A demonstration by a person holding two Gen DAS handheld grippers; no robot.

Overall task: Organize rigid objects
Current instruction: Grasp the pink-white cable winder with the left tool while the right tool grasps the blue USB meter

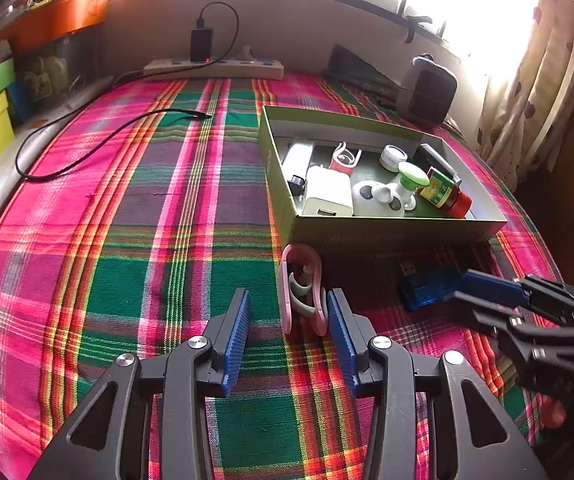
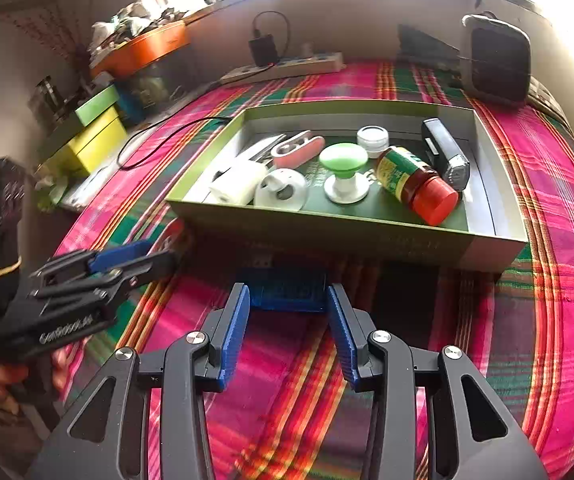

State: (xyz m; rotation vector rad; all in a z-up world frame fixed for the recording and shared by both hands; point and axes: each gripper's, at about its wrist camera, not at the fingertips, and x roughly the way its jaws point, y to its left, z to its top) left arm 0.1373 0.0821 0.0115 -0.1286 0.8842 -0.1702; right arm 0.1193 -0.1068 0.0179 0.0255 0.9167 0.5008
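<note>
Now: left gripper [image 1: 289, 322] parted, pink clip [image 1: 302, 288] between pads, not pinched. Right gripper [image 2: 287, 306] parted around blue USB stick [image 2: 287, 292], just short of box [image 2: 327, 236] wall. Cloth [image 1: 127, 240] bare leftward. Box holds bottle [image 2: 415, 184], charger [image 2: 235, 184], green knob [image 2: 343, 160].

A plaid cloth [image 1: 127, 208] in pink, green and red covers the surface. On it lie an open green box [image 1: 371, 236], a pink clip [image 1: 301, 292] just before the box's near corner, a blue USB stick [image 1: 427, 288] beside it, and a black cable [image 1: 99, 144] at the far left. At the far edge rest a white power strip [image 1: 215, 68] and a small dark speaker [image 1: 431, 92].
</note>
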